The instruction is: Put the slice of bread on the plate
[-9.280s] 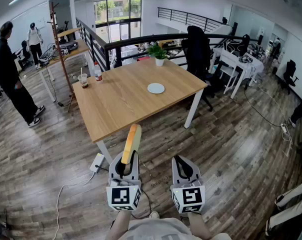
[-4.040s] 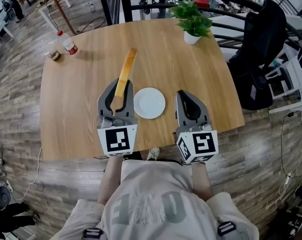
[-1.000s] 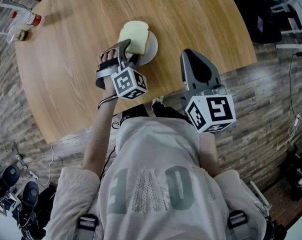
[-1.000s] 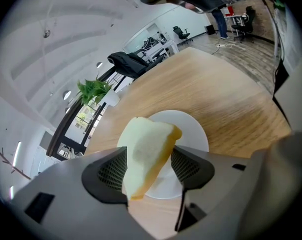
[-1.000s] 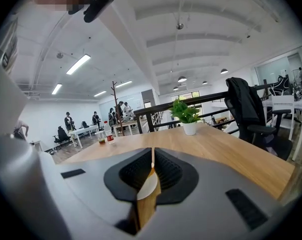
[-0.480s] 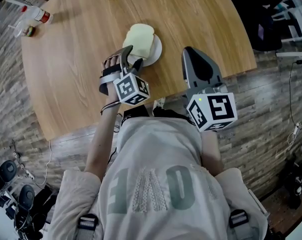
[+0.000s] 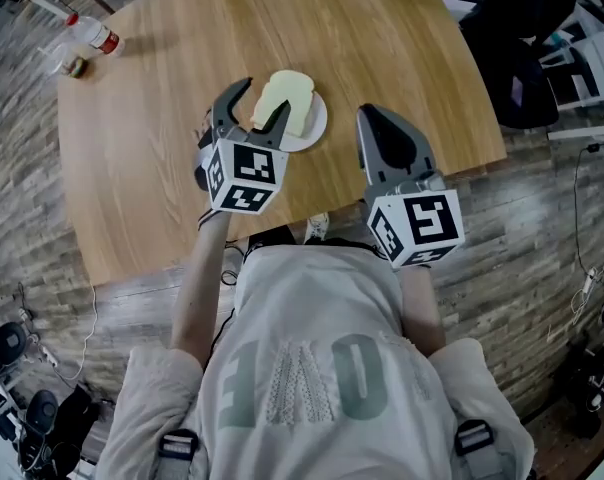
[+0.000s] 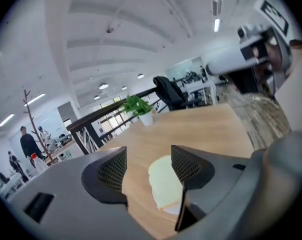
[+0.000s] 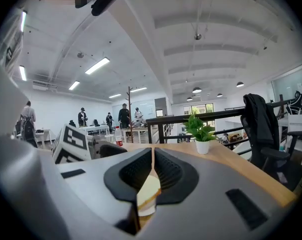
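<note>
Down by the near edge of the wooden table [image 7: 152,138], roughly midway along it: slice of bread [image 7: 287,103] flat on the small round white plate [image 7: 312,140]; pale, soft-looking face up, thin tan crust along the side, squarish with rounded corners; long axis running from the near edge toward the far edge, far end leaning slightly toward the right edge; far-left part hanging out past the plate's rim, bare white showing on the near and right sides.

Over to the left gripper [image 7: 264,94], grey moulded plastic with a black-and-white marker cube at the back; jaws spread wide, gripping nothing; mesh-textured pads [image 8: 185,165] clear of the slice in the left gripper view, bread and plate seen through the gap beyond them; from the head view, jaw tips over the slice's left and near portion, pointing toward the far edge along much the same line as the slice.

Right gripper [image 7: 372,118] just beside the plate on its right side, apart from it; jaws pressed together, nothing between them; only a sliver of bread and plate visible under the closed tips in the right gripper view.

Elsewhere: plastic bottle [image 7: 94,34] with a red label at the far left corner; potted plant [image 9: 199,129] in a white pot toward the far edge.
</note>
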Demonstrator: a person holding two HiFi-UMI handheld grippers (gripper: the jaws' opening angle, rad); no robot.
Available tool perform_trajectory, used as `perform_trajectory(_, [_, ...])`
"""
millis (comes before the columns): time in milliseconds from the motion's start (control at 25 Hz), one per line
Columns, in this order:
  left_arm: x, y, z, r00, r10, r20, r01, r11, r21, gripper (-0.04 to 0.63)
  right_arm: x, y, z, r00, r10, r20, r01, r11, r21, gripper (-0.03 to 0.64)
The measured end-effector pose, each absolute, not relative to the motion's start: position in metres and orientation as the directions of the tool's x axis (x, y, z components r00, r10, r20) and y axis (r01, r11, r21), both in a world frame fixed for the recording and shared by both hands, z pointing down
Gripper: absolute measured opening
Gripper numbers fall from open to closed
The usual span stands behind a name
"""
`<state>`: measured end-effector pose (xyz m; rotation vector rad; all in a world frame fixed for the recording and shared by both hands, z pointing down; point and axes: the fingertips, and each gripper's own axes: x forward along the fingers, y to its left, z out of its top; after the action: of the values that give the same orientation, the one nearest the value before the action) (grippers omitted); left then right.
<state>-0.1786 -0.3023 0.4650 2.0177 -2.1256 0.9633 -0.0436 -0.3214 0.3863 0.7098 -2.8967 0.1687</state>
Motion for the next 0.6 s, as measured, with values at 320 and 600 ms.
perform_trajectory(320, [-0.183,-0.286,0.31,-0.127,-0.989,-0.078,-0.991,0.13,-0.036,0.261,-0.059,-0.328,0.332,-0.886,-0.462,0.033,-0.463,0.886,-0.009,0.028])
perform_trajectory(600, [-0.196,-0.246,0.277,-0.269,-0.932,-0.243,-0.963,0.251,0.099,0.119,-0.06,-0.323,0.315,-0.888,-0.458,-0.041,-0.457,0.889,-0.024,0.028])
